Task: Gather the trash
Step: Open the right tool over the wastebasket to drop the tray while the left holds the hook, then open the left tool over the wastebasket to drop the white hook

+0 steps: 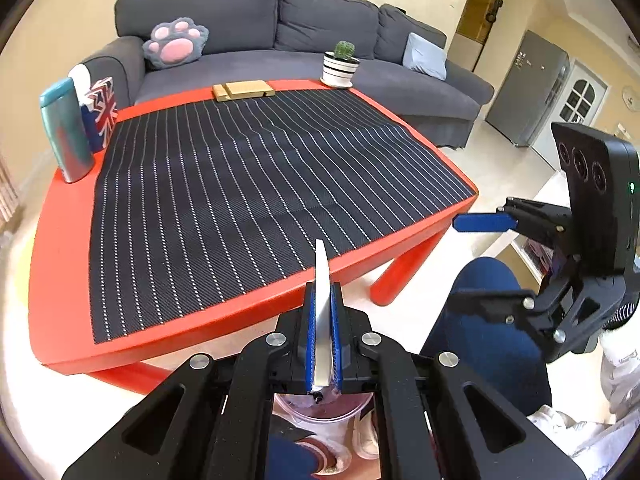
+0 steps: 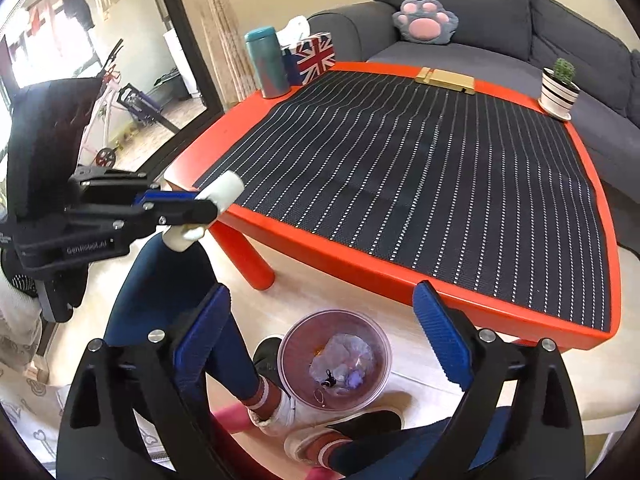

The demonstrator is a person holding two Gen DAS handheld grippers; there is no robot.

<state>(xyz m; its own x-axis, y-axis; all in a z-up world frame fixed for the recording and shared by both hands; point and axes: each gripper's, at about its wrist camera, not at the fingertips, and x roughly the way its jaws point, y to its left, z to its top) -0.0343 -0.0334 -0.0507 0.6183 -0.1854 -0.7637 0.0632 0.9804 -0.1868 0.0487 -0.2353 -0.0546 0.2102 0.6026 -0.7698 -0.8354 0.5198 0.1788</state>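
Note:
My left gripper (image 1: pixel 323 300) is shut on a squashed white paper cup (image 1: pixel 322 312), held in the air just off the near edge of the red table (image 1: pixel 60 264). In the right wrist view the same left gripper (image 2: pixel 200 210) pinches the white cup (image 2: pixel 218 194) at the left. A clear plastic trash bin (image 2: pixel 335 360) stands on the floor below, holding crumpled plastic and small bits; its rim shows under my left gripper (image 1: pixel 320 416). My right gripper (image 2: pixel 320 344) is open and empty, above the bin. It also shows at the right of the left wrist view (image 1: pixel 484 222).
A dark striped mat (image 1: pixel 260 192) covers the table. On its far side stand a teal bottle (image 1: pixel 66 132), a Union Jack tissue box (image 1: pixel 102 112), a wooden block (image 1: pixel 242 90) and a potted cactus (image 1: pixel 340 66). A grey sofa (image 1: pixel 280 40) lies behind. The person's legs and feet (image 2: pixel 304 412) surround the bin.

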